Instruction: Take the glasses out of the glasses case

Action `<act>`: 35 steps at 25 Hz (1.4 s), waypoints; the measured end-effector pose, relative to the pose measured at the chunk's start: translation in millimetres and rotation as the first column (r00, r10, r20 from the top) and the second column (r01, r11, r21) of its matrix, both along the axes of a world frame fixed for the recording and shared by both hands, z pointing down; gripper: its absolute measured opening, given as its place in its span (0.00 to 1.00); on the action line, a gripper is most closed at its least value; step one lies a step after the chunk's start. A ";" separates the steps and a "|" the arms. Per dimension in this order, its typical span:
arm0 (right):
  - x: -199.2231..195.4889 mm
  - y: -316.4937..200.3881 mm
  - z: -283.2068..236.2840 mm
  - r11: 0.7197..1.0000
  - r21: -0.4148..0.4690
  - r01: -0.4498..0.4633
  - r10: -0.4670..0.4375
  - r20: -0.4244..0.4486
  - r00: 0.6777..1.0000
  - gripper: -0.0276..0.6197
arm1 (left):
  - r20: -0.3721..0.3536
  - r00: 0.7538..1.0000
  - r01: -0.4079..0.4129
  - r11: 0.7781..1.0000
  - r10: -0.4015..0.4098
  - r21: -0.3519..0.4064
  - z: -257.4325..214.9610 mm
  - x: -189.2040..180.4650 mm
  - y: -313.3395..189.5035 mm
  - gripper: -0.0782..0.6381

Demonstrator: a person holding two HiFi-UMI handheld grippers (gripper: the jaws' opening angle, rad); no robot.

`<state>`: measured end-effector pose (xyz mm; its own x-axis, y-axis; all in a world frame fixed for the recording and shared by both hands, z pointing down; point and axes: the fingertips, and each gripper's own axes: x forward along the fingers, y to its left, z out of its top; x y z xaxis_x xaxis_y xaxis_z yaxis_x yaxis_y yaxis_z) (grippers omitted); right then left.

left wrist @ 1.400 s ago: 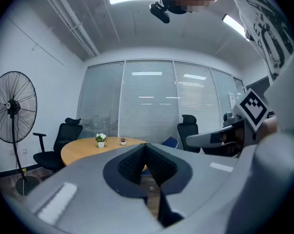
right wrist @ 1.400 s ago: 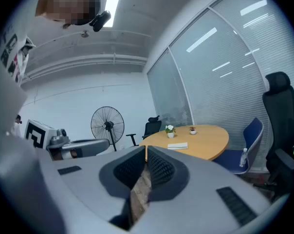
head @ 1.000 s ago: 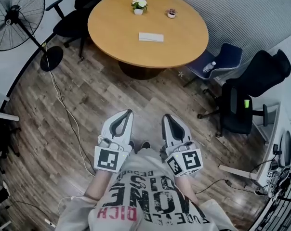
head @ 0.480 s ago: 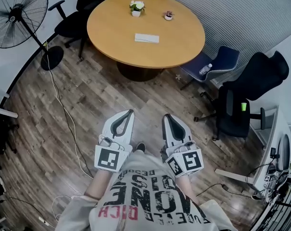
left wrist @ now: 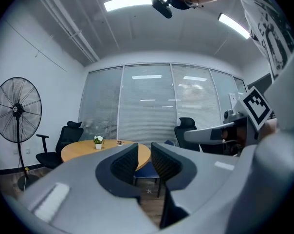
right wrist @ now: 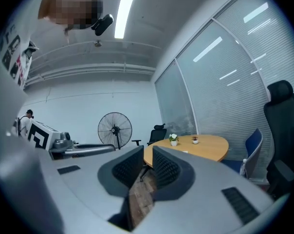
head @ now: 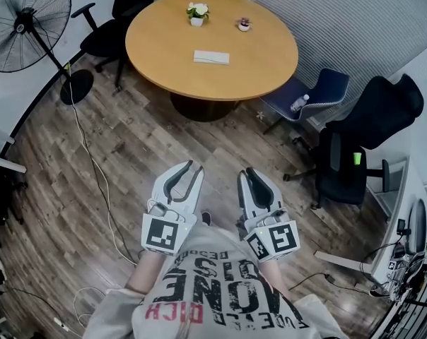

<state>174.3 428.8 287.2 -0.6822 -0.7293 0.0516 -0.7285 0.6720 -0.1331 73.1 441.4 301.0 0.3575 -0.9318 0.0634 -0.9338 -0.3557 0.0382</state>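
The white glasses case lies shut on the round wooden table, far ahead of both grippers. No glasses show. My left gripper is held level over the wooden floor in front of the person's chest. Its jaws are opening, with nothing between them. My right gripper is held beside it, and a narrow empty gap shows between its pads. The right gripper view shows the table and the case in the distance.
A white flower pot and a smaller pot stand at the table's far side. A standing fan is at left, its cable across the floor. A blue chair and black chairs stand around the table.
The left gripper's fingertips, which met before, now stand apart. Both grippers have drifted slightly forward toward the table with the person.
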 end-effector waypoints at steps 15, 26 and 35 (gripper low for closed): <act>-69.7 -78.1 -2.3 1.000 -0.005 -0.021 0.021 -0.030 0.999 0.08 | -0.050 0.998 -0.033 0.999 0.034 0.012 -4.7 -72.2 -87.3 0.22; -111.8 -130.9 -7.7 0.997 -0.012 -0.079 0.078 -0.036 0.996 0.08 | -0.023 0.995 -0.101 0.995 0.101 0.028 -10.8 -117.2 -151.4 0.21; -123.0 -150.7 -3.3 0.997 -0.021 -0.081 0.080 -0.035 0.996 0.08 | -0.041 0.996 -0.078 0.997 0.077 -0.022 -1.3 -134.5 -165.6 0.21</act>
